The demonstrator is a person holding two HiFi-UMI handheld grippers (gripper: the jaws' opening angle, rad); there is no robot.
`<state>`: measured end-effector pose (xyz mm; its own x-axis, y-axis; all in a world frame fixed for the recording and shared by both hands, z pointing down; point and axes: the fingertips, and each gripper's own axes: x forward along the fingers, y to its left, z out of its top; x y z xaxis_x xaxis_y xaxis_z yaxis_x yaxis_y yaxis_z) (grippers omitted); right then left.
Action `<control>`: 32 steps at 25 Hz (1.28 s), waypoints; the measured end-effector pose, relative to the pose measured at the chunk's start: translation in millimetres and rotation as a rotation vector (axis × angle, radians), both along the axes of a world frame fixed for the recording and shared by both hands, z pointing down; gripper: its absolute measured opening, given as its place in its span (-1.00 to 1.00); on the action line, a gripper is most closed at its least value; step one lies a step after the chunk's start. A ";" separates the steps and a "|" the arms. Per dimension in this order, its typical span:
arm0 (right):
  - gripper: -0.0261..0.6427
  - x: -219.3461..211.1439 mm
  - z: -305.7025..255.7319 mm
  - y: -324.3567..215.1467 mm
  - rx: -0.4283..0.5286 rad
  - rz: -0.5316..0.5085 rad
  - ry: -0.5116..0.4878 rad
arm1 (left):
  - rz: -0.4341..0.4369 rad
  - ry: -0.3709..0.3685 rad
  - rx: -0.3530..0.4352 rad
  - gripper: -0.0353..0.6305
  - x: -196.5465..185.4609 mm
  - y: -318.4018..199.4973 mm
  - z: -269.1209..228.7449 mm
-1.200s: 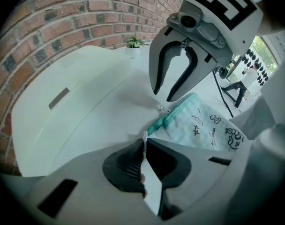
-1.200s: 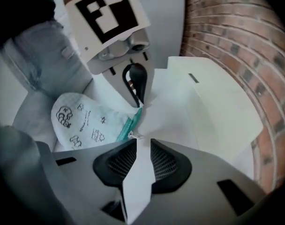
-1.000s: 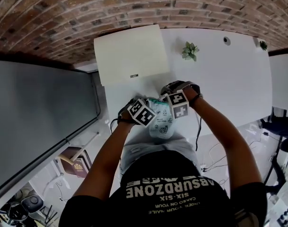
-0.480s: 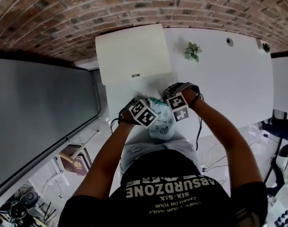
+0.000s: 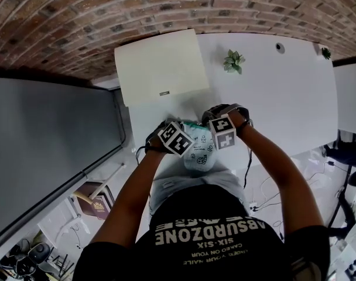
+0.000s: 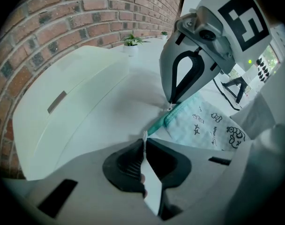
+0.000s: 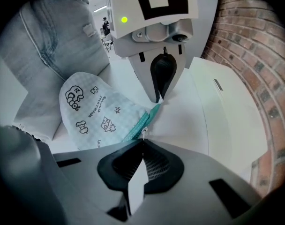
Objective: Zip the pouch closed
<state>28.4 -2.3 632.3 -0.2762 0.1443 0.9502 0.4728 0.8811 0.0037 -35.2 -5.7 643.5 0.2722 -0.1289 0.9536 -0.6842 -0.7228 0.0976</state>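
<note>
A pale blue checked pouch with cartoon prints lies on the white table, its teal zipper along the far edge. My left gripper is shut on the zipper's fabric end, and in the right gripper view its tips meet at that teal end. My right gripper has just been closing and is shut on the small metal zipper pull. The left gripper view shows its tips pinched on the pull. The two grippers stand close together, both pointing steeply down.
A flat white box lies behind the pouch against the brick wall. A small potted plant stands at the back right. The person's jeans press against the table's near edge. A grey panel runs along the left.
The right gripper's cube has shifted slightly toward the pouch's zipper edge. The left gripper and the pouch have stayed where they were.
</note>
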 end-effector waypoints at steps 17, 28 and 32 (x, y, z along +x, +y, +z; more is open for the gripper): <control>-0.93 4.1 -16.9 10.1 -0.019 0.117 -0.013 | 0.006 -0.025 0.017 -0.82 0.9 1.5 -0.8; -0.93 13.9 -12.0 10.0 0.002 0.139 -0.018 | 0.006 -0.028 0.021 -0.82 1.0 1.8 -0.1; -0.93 14.9 -13.7 11.3 0.000 0.153 -0.023 | 0.005 -0.029 0.021 -0.82 1.4 2.1 -0.8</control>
